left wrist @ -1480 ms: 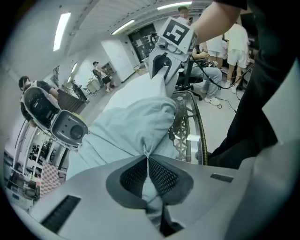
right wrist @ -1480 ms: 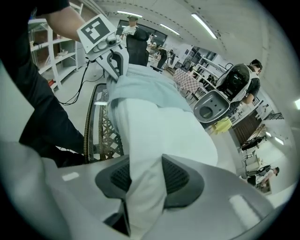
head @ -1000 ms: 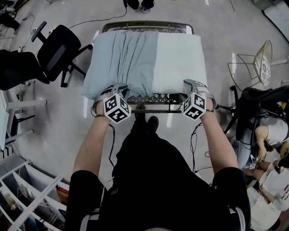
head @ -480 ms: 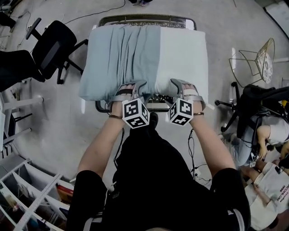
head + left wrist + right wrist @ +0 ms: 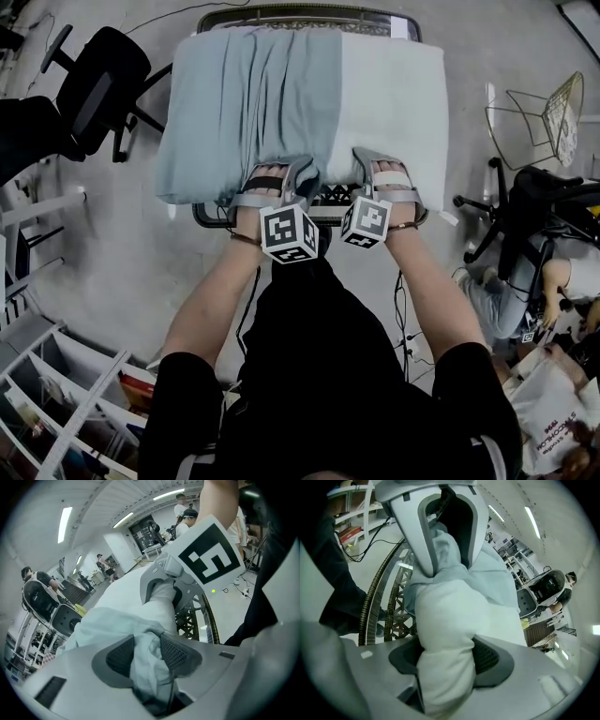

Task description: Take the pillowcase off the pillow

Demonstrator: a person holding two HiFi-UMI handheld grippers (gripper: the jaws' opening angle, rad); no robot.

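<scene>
The pillow (image 5: 394,103) lies across the metal-framed tabletop (image 5: 300,13) in front of me, its long side towards me. The pale blue pillowcase (image 5: 248,103) covers only its left part, lying in long folds; the right part is bare and white, and the two meet along a straight line down the middle.

My left tongs (image 5: 277,178) sit at the near edge of the pillow, on the blue side just beside that line. Their jaws have just been closing, and in the left gripper view a bunch of the pillowcase stands between the ribbed pads (image 5: 174,652). The cloth touches both, so I take it as clenched on the fabric, though the wide-angle view leaves me a little unsure how firm the pinch is.

My right tongs (image 5: 384,173) sit close beside them on the white side. Their jaws have also just been closing, and the right gripper view shows them grasping a thick fold of the bare pillow's near edge, which bulges out above and below the pads.

The two marker cubes (image 5: 287,233) nearly touch. A black office chair (image 5: 98,84) stands to the left of the tabletop, a wire chair (image 5: 548,117) to the right
</scene>
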